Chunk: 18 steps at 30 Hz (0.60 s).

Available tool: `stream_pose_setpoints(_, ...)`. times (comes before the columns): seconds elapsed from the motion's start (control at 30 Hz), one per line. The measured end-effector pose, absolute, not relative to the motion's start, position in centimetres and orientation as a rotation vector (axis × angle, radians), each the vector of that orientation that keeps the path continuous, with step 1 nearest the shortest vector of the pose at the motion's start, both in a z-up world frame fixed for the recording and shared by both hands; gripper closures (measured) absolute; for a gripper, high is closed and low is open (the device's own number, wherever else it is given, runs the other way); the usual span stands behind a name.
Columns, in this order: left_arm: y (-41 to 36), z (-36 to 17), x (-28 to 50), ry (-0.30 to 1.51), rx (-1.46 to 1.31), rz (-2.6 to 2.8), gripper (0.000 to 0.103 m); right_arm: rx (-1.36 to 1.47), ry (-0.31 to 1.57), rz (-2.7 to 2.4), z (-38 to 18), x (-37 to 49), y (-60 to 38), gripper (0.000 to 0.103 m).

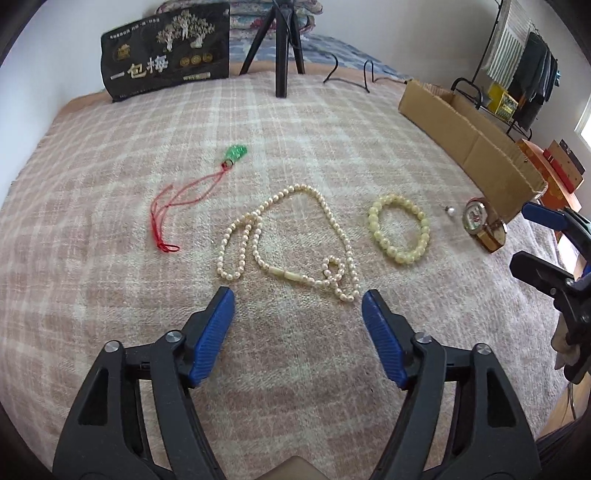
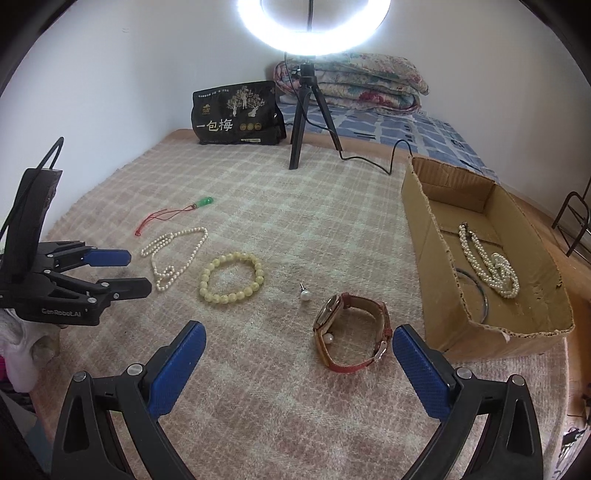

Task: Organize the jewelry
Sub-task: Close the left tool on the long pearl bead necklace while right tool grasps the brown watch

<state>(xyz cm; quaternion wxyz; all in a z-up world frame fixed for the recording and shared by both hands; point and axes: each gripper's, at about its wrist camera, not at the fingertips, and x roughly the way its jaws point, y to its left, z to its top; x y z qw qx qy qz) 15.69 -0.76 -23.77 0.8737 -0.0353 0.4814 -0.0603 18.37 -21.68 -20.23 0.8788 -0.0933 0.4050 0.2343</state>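
A pink-and-cream checked blanket (image 1: 295,155) covers a bed set against a white wall, and the jewelry lies spread across it.

The left gripper (image 1: 298,306) hangs above the blanket with its blue-padded fingers spread wide and nothing between them. Just past its fingertips lies a long pearl necklace (image 1: 291,243), looped loosely on the cloth. To that necklace's left sits a green pendant on a red cord (image 1: 192,195); to its right, a yellow bead bracelet (image 1: 399,229) lies flat in a ring.

The right gripper (image 2: 299,336) also hovers with its fingers wide apart, holding nothing. A wristwatch with a red strap (image 2: 351,328) stands on its edge just inside the right finger (image 2: 421,373), with a small pearl earring (image 2: 328,338) resting against it. A second pearl stud (image 2: 304,294) lies a little further out, between the watch and the bracelet.

Right of the watch stands an open cardboard box (image 2: 436,258), which holds a bunched pearl strand (image 2: 487,262) and a thin dark ring (image 2: 484,295).

At the far end of the bed stand a black printed bag (image 2: 236,114), a tripod (image 2: 306,122) carrying a lit ring light (image 2: 314,26), and folded quilts (image 2: 362,81).
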Motion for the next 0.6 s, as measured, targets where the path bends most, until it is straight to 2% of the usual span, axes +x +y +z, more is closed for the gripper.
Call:
stream_pose_setpoints(0.17, -1.0, -24.2, 16.6, 0.989, -0.058, -0.105, 0.019, -0.192, 0.860, 0.508, -20.7, 19.0, -21.1, 0.001)
stream_pose_setpoints(0.33, -0.5, -24.5, 17.7, 0.982, -0.070, -0.080, 0.018, -0.198, 0.885, 0.505, -21.3, 19.8, -20.8, 0.002)
stream_pose_setpoints(0.4, -0.3, -24.5, 18.0, 0.978, -0.071, -0.072, 0.018, -0.205, 0.897, 0.495, -21.6, 20.2, -20.8, 0.005)
stream_pose_setpoints(0.6, 0.0, -24.7, 19.0, 0.975, -0.066, -0.058, 0.018, -0.220, 0.966, 0.478, -23.1, 21.3, -20.6, 0.022)
